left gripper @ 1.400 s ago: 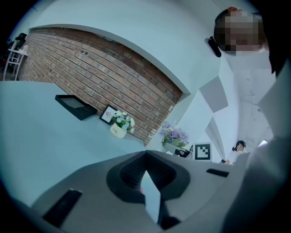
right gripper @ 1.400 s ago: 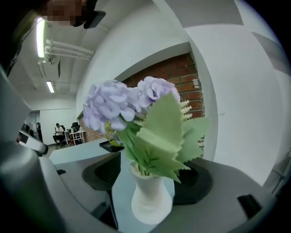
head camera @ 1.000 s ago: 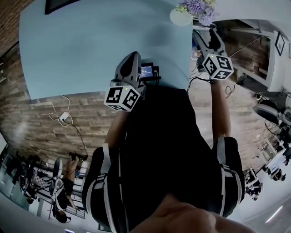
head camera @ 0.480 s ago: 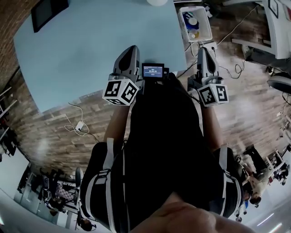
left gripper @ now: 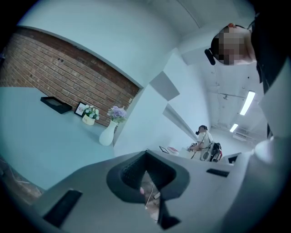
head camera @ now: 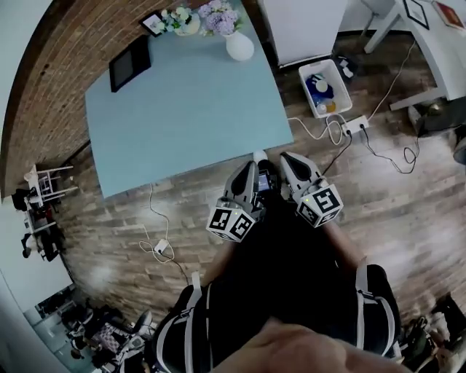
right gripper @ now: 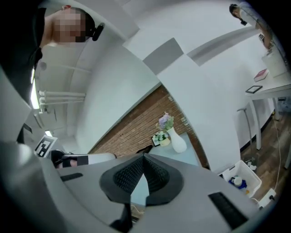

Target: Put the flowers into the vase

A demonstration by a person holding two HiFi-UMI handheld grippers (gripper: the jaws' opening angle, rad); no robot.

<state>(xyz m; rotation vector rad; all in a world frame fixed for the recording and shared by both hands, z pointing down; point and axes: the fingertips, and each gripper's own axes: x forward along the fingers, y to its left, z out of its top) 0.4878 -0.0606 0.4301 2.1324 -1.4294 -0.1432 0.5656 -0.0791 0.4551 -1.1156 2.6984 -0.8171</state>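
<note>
A white vase (head camera: 239, 46) holding purple flowers (head camera: 218, 14) stands at the far corner of the light blue table (head camera: 182, 109). The vase (left gripper: 107, 135) and its flowers (left gripper: 118, 113) appear far off in the left gripper view, and the right gripper view shows them too, vase (right gripper: 178, 142) below flowers (right gripper: 165, 122). Both grippers hang close to the person's body, off the table's near edge. My left gripper (head camera: 250, 169) is shut with nothing in it. My right gripper (head camera: 287, 157) is also shut and empty.
A small pot of white flowers (head camera: 180, 20), a picture frame (head camera: 153, 23) and a black tablet (head camera: 129, 62) sit by the brick wall. A white bin (head camera: 324, 87) with bottles, a power strip (head camera: 355, 125) and cables lie on the wood floor. A person (left gripper: 203, 139) stands far behind.
Both grippers have pulled back from the table's far end by the vase to in front of the body. The table and vase now lie well ahead.
</note>
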